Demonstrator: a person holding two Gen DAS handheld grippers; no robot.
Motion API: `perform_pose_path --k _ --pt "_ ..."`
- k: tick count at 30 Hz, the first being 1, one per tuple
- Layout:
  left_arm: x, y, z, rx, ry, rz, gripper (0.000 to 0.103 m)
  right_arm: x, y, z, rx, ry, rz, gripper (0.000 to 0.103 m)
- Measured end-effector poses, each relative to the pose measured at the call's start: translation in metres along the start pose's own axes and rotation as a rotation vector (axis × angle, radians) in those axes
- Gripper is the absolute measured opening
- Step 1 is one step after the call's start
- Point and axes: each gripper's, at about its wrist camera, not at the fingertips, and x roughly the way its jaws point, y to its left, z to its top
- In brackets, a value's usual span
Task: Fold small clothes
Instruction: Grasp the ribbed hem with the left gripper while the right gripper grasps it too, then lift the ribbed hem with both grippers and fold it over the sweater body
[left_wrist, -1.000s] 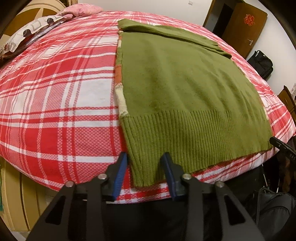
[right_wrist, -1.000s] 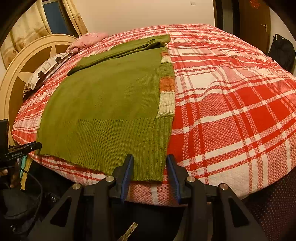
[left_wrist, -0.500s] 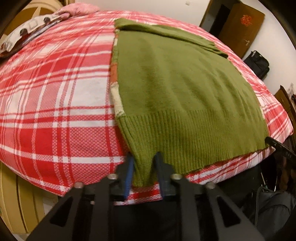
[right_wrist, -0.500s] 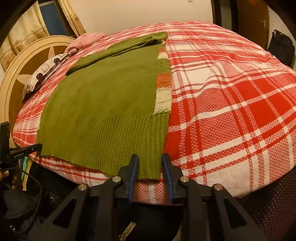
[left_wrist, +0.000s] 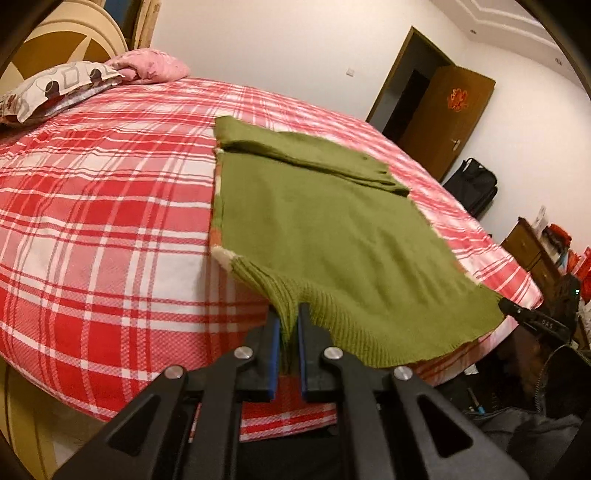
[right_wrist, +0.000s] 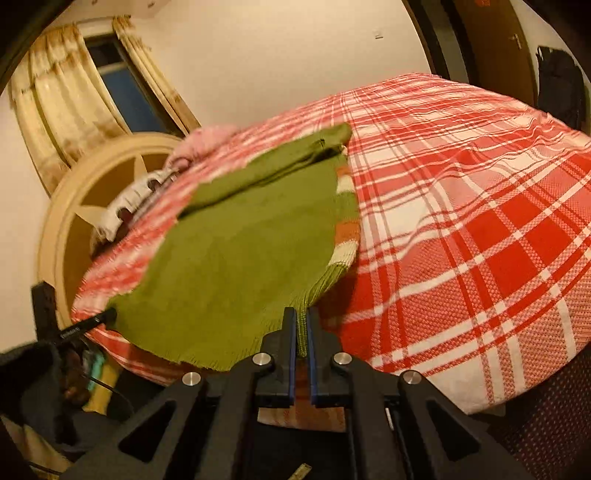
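A green knit sweater (left_wrist: 332, 236) lies spread on a red and white plaid bed (left_wrist: 92, 221), its sleeves folded across the far end. My left gripper (left_wrist: 287, 325) is shut on the near left corner of the ribbed hem and lifts it off the bed. In the right wrist view the sweater (right_wrist: 240, 258) shows an orange and cream striped edge. My right gripper (right_wrist: 302, 325) is shut on the near right corner of the hem, also raised. The other gripper's tip shows at the far hem corner in each view.
Pillows (left_wrist: 59, 88) and a pink cloth (left_wrist: 151, 66) lie at the head of the bed by a cream headboard (right_wrist: 74, 206). A brown door (left_wrist: 443, 118), a black bag (left_wrist: 472, 184) and a wooden cabinet (left_wrist: 532, 243) stand beyond the bed's right side.
Both grippers closed on the sweater's hem corners, then lifted them off the bed. The hem now bunches up at each grip and both cameras have tilted upward.
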Motion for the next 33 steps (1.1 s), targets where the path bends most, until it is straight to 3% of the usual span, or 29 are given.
perform_pose_path --k 8,19,33 --pt "-0.008 -0.009 0.021 0.032 -0.066 -0.04 0.008 0.0 0.013 0.028 -0.042 -0.05 0.015 0.004" --pt "-0.004 -0.011 0.093 0.053 -0.184 -0.066 0.008 0.009 0.031 0.098 -0.126 -0.131 0.02 0.004" --pt "0.048 0.008 0.181 0.0 -0.196 -0.041 0.008 0.057 0.039 0.193 -0.163 -0.111 0.022 0.004"
